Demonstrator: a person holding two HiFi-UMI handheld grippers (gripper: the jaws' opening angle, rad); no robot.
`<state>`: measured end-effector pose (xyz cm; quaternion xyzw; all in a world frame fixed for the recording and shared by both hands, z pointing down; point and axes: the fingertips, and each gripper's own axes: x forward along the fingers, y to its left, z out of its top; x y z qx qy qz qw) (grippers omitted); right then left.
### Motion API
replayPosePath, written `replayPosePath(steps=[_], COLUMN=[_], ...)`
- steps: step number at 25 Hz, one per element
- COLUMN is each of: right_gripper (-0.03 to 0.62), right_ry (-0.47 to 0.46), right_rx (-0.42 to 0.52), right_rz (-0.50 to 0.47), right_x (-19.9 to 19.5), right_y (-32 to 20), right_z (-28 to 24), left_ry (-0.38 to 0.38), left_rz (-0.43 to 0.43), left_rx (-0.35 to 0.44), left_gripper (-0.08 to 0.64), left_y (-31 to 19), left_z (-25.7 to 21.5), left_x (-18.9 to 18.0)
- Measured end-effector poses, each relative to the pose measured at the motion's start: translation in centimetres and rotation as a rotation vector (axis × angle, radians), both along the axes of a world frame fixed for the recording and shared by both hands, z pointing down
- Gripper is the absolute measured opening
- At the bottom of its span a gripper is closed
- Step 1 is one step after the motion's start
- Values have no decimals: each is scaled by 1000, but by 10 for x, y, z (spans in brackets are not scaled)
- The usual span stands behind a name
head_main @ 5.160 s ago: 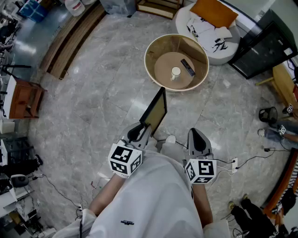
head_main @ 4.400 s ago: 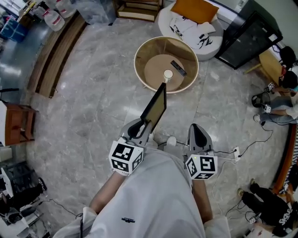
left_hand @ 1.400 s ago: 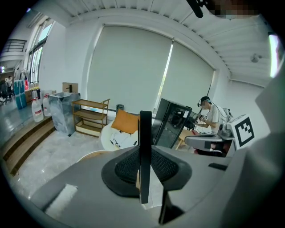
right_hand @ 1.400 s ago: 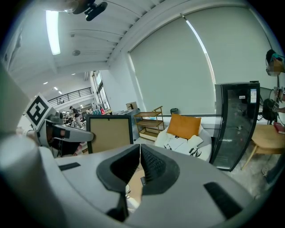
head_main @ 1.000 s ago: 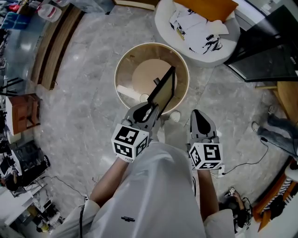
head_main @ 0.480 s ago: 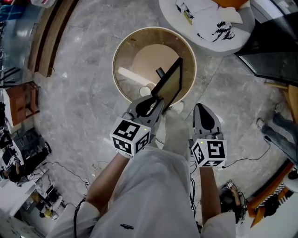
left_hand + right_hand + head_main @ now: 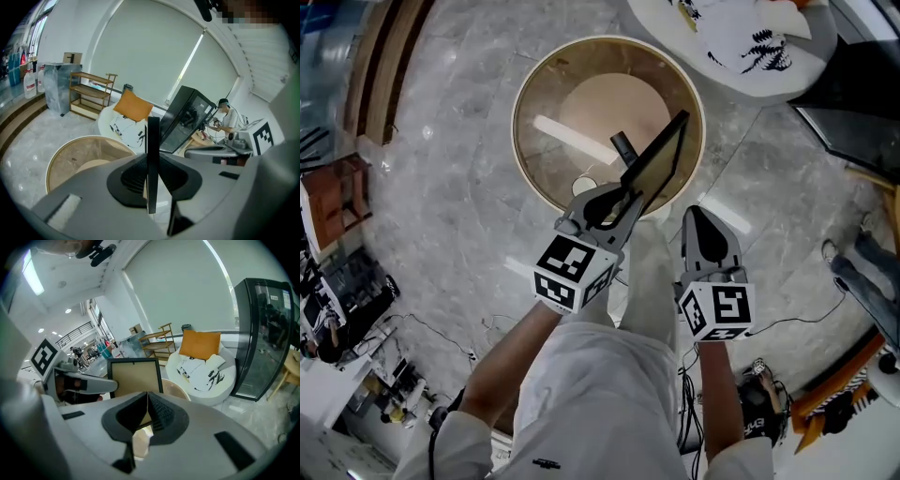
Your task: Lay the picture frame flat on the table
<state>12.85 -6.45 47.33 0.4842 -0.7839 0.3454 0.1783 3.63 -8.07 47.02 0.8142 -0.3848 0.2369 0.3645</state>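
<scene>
Round counter [image 7: 518, 127], upper centre. Over its near rim, the picture frame [image 7: 660, 156] is held on edge, slanting to upper right from the left hand-held gripper [image 7: 619, 193], which pinches its lower edge. The right hand-held gripper [image 7: 701, 217] is pressed together, empty, lower right.

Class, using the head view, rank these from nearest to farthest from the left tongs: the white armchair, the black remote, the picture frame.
1. The picture frame: clamped in the left tongs, slanting toward the upper right.
2. The black remote: on the round table, just beyond the tongs.
3. The white armchair: past the table, at the top right.
</scene>
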Motion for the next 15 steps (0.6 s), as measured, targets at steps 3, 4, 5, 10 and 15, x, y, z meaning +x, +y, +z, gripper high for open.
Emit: replayPosePath(steps=[3, 4, 5, 10, 15], right_gripper=[6, 6, 6, 6, 6], right_ry=[9, 14, 17, 22, 25], right_rx=[-16, -21, -27, -54, -73], right_rz=[-5, -4, -2, 24, 43], right_x=[-1, -1, 0, 3, 6], right_y=[-11, -15, -19, -35, -47], right_z=[22, 31, 41, 83, 116], left_ry=[16, 20, 22, 41, 47], left_rz=[-17, -21, -24, -36, -37], left_rx=[-9, -13, -16, -37, -75], left_gripper=[67, 67, 67, 67, 68], left_y=[-14, -19, -23, -38, -48], left_z=[23, 32, 41, 83, 122], left_x=[2, 3, 4, 7, 8])
